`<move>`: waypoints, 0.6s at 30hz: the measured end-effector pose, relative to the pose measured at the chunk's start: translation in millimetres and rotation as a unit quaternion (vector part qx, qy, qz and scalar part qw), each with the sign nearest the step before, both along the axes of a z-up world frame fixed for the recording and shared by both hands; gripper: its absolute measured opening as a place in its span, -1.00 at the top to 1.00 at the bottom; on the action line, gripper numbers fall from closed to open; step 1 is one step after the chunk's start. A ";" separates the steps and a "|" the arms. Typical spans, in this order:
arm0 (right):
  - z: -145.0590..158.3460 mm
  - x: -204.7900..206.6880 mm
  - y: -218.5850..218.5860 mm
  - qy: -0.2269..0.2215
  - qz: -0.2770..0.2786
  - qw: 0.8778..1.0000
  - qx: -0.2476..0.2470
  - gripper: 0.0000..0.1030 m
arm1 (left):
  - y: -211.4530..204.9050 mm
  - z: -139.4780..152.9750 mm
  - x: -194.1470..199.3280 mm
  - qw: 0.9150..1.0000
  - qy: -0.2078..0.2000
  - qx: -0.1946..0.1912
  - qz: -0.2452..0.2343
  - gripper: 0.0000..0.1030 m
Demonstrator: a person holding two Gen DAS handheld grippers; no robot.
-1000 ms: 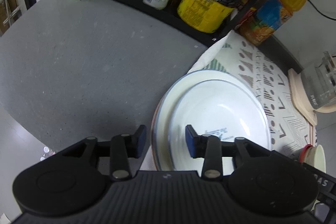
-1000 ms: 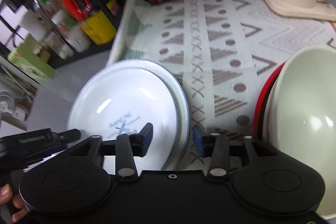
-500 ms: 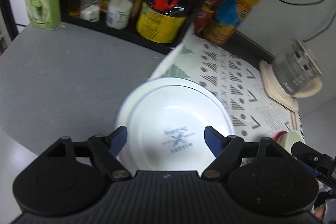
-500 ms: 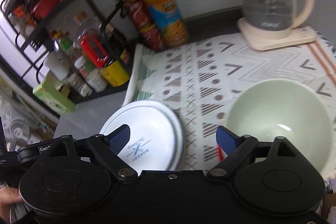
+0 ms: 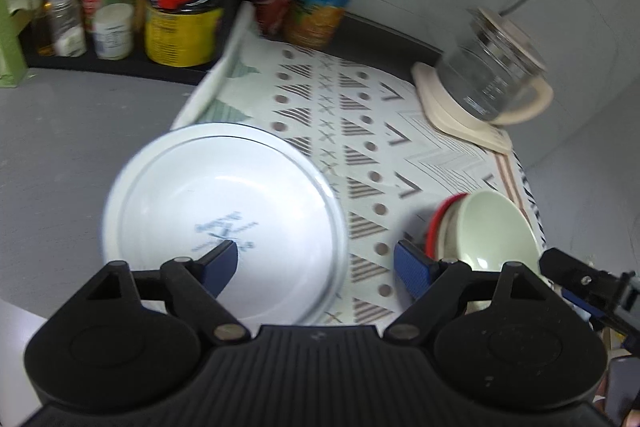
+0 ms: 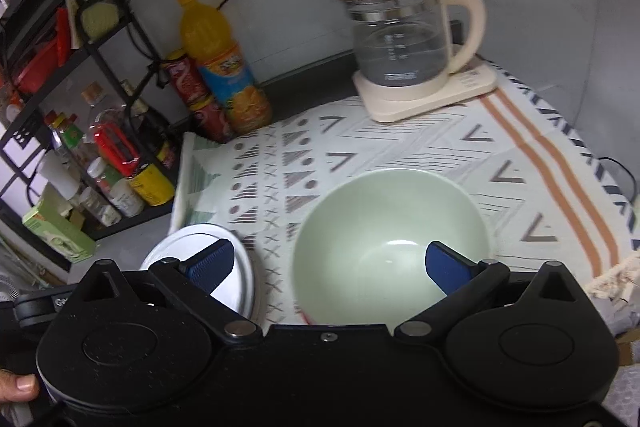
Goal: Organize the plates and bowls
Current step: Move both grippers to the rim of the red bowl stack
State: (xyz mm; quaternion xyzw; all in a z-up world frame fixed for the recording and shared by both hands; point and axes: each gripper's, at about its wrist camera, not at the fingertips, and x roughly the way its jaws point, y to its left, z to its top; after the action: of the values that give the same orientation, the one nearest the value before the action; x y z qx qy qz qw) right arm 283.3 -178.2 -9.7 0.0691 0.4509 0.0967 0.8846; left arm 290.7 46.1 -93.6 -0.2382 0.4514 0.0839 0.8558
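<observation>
The white plate stack [image 5: 224, 211] sits at the left edge of the patterned mat [image 5: 404, 131], overhanging onto the grey counter [image 5: 68, 131]. 2 rims are visible: a smaller white plate nested on a larger one with a thin dark line at the edge. A blue printed mark with crossed lines lies at the centre of the top plate; its lettering is too blurred to read.

The pale green bowl [image 6: 390, 243] stands on the mat to the right of the plates, apart from them, nested in a bowl with a red rim [image 5: 436, 223].

The left gripper [image 5: 316, 265] is spread wide and holds nothing; its left blue pad is over the top plate, its right pad over the mat near the red rim. The right gripper [image 6: 326, 265] is also spread wide and empty; its left pad is over the plate edge, its right pad over the green bowl.

At the far right of the mat, a glass kettle [image 6: 404, 39] with a cream lid and handle rests on a cream base; graduation marks show, but the print is illegible. At the far left stand an orange drink bottle [image 6: 222, 63] and a red can [image 6: 200, 99]. A black rack [image 6: 60, 67] at the left holds jars and bottles; their labels are unreadable
</observation>
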 end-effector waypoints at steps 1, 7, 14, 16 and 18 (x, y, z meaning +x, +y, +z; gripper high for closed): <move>-1.1 -0.3 -3.4 0.003 -0.005 1.000 -0.002 -1.00 | -3.4 0.5 2.0 1.000 0.000 0.000 -0.005 -0.63; -6.2 -4.5 -23.1 0.008 -0.033 0.999 -0.003 -0.99 | -22.8 1.2 18.6 0.999 0.003 0.001 -0.035 -0.63; -13.8 -1.7 -42.5 0.013 -0.060 0.998 -0.012 -0.99 | -40.7 -3.2 41.2 0.998 0.010 -0.009 -0.061 -0.63; -16.8 -0.1 -47.7 0.018 -0.063 0.998 -0.003 -0.99 | -45.0 -6.1 46.9 0.998 0.013 -0.011 -0.067 -0.62; -19.8 1.3 -49.8 0.020 -0.064 0.998 -0.009 -0.98 | -49.3 -9.3 52.9 0.997 0.017 -0.010 -0.071 -0.62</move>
State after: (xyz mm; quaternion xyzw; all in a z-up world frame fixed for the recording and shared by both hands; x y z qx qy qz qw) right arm 284.6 -228.0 -29.5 0.0922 0.4640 0.0341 0.8804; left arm 343.6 -3.2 -102.9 -0.2121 0.4830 0.0225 0.8493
